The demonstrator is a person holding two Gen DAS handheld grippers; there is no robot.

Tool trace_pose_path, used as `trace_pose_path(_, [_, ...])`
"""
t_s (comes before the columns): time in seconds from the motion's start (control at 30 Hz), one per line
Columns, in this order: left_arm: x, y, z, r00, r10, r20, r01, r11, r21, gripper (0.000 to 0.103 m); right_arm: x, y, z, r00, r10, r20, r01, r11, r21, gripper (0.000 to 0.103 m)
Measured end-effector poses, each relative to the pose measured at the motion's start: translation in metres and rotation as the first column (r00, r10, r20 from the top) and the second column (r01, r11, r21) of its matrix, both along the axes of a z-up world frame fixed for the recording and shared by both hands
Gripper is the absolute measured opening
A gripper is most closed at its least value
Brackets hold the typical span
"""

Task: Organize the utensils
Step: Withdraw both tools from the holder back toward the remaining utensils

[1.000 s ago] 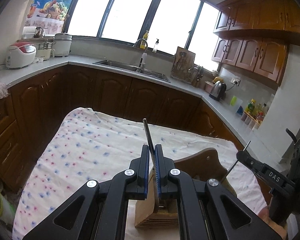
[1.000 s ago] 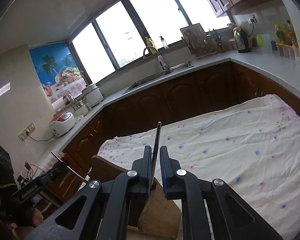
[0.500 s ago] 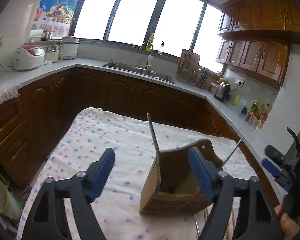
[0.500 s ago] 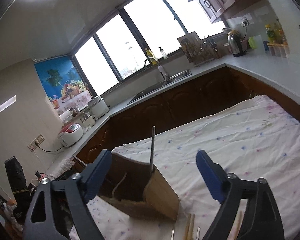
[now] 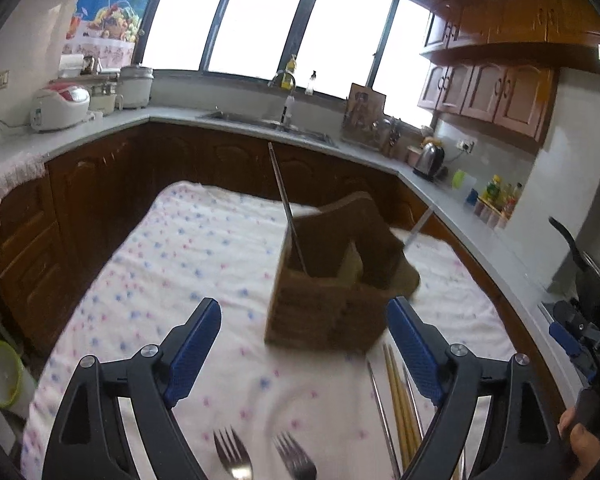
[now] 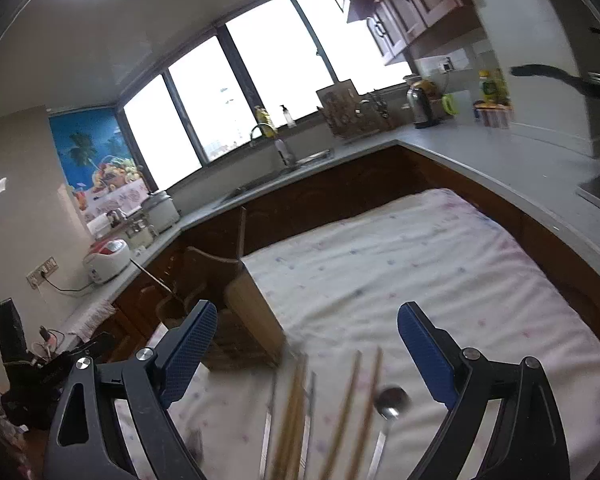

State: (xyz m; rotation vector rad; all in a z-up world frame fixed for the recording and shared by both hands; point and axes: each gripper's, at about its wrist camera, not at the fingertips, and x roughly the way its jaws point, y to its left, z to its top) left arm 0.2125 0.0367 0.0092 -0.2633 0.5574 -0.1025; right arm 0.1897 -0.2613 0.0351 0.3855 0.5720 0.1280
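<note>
Left gripper (image 5: pixel 304 344): low in the frame, jaws spread wide and just been opening; nothing pinched between the blue pads, only cloth under the gap.
Right gripper (image 6: pixel 306 350): low in the frame, jaws wide apart, also just been opening; empty.
Wooden holder (image 5: pixel 332 280): centre of the left view, standing on the cloth beyond the left gripper's tips; left of centre in the right view.
Metal utensil (image 5: pixel 286 208): upright in the holder's left compartment, leaning slightly.
Second handle (image 5: pixel 418 226): sticks out at the holder's right side.
Forks (image 5: pixel 232 456): two, at the bottom edge, on the cloth.
Chopsticks (image 5: pixel 398 400): lower right, beside the holder.
Spoon (image 6: pixel 390 400): lower centre of the right view, right of the chopsticks.
Tablecloth (image 5: pixel 180 264): white, dotted.
</note>
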Motion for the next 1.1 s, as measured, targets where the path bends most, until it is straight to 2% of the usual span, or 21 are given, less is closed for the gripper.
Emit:
trace_pose_path(0.23, [-0.031,-0.003,-0.003,0.999,-0.017,-0.051,0.016,1.0,-0.015,0.085,-0.031,-0.017,-0.013,0.998,-0.028,-0.054,0.026,0.999,-0.039,0.093])
trace_pose_path(0.5, [-0.041,-0.022,0.0,0.995,-0.041,-0.09,0.041,0.999,-0.002,0.085,-0.052,-0.024,-0.026,0.996,-0.036,-0.083,0.032,0.998,-0.046,0.093])
trace_pose_path(0.87, [-0.032,-0.041,-0.003,0.987,-0.065,-0.148,0.069,0.997,0.025,0.085,-0.047,-0.021,-0.039,0.994,-0.033,-0.107,0.024,0.996,-0.086,0.093])
trace_pose_path(1.1, [-0.014,-0.056,-0.012,0.98,-0.072,-0.187,0.084,0.995,0.057,0.084,-0.029,-0.021,-0.051,0.99,-0.011,-0.141,-0.001,0.996,-0.087,0.093])
